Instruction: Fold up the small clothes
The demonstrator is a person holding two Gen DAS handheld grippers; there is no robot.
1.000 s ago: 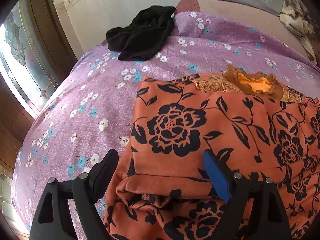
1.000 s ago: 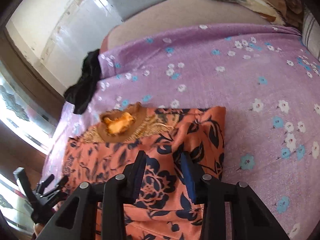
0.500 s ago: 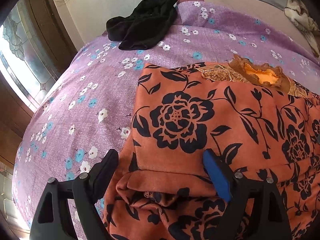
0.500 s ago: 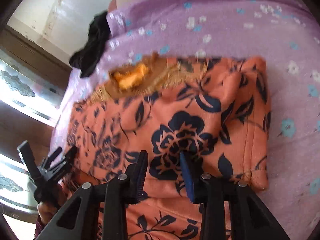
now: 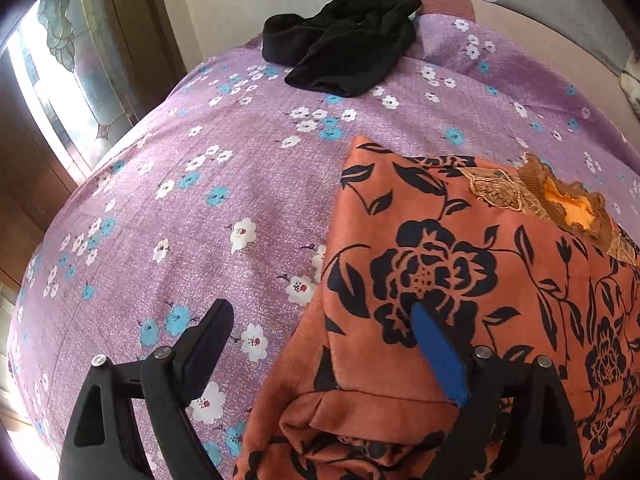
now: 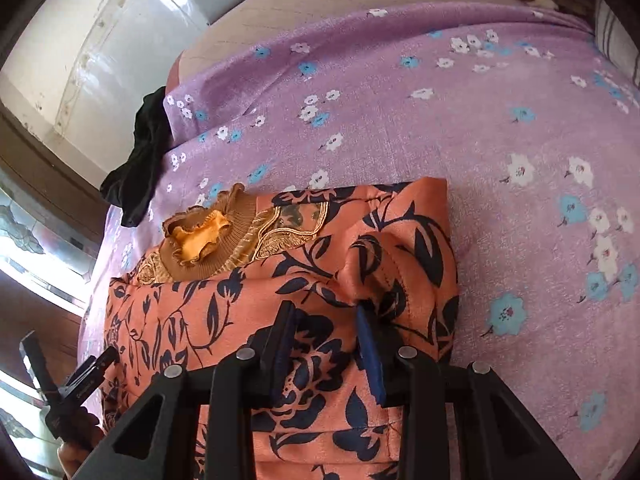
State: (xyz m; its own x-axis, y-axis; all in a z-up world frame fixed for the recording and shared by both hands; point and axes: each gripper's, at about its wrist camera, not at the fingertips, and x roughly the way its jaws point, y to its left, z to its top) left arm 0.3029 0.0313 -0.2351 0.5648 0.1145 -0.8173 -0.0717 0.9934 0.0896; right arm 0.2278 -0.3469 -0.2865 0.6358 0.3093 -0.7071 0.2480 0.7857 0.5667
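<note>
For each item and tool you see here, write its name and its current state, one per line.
Orange floral garment: partly folded, flat on the bed.
Black garment: crumpled, unfolded, at the bed's far edge.
Left tool: open wide, has just been opening, astride the orange garment's edge.
Right tool: part-open over the garment, has just been closing.

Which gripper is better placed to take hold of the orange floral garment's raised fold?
Right. The right gripper sits over the orange black-flowered garment, beside its raised fold. The left gripper straddles the garment's edge, jaws wide.
</note>
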